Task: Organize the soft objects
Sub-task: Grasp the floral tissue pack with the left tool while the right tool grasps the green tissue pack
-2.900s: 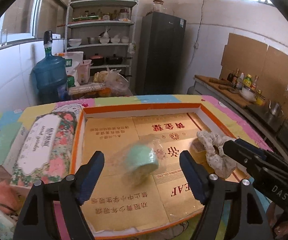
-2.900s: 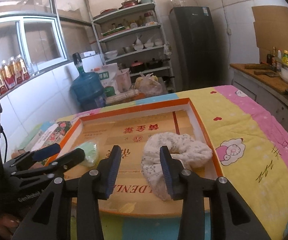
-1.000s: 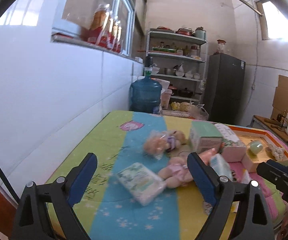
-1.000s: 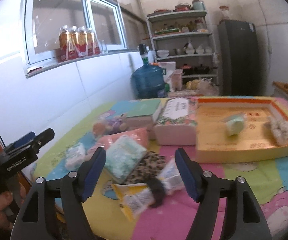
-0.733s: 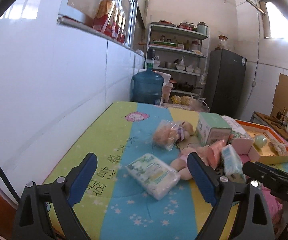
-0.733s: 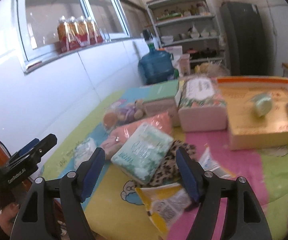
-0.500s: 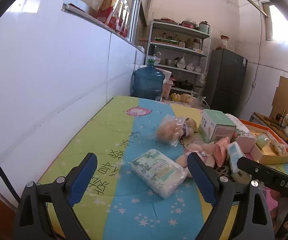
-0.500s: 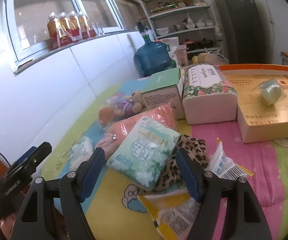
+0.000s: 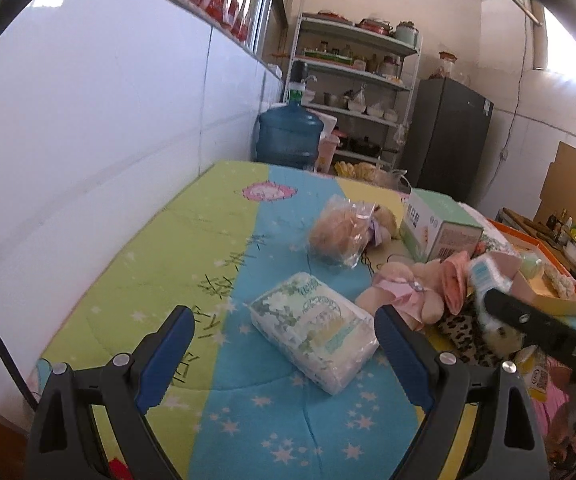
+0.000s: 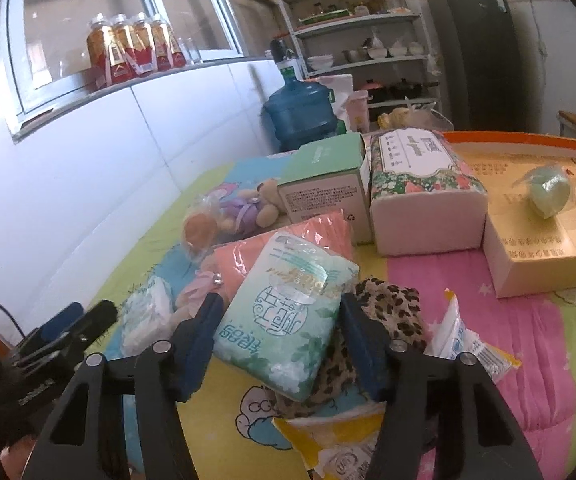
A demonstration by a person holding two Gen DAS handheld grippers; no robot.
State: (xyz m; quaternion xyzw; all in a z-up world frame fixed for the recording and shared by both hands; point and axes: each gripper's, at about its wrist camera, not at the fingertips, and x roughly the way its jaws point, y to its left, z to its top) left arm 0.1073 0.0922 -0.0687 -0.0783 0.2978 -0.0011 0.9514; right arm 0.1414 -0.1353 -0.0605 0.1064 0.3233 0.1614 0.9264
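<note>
Right wrist view: right gripper (image 10: 280,334) spread, straddling the green tissue pack (image 10: 284,316), apparently to grasp it; left gripper (image 9: 284,344) spread, empty, facing a white pack (image 9: 313,330).

In front of me a white tissue pack (image 9: 315,331) with green leafy print lies flat on the blue stripe of the quilt (image 9: 160,256). Beyond it a plush toy in a clear bag (image 9: 343,232) rests on its side, and a pink-dressed doll (image 9: 403,294) sprawls beside a peach cloth packet (image 10: 288,240). A mint-green tissue pack (image 10: 288,316) (glossy wrapper, big white characters) leans tilted over that packet and a leopard-print cloth (image 10: 391,312). A floral tissue pack (image 10: 423,196) stands against the orange-rimmed tray (image 10: 527,276), where a pale green wrapped roll (image 10: 549,190) lies.
</note>
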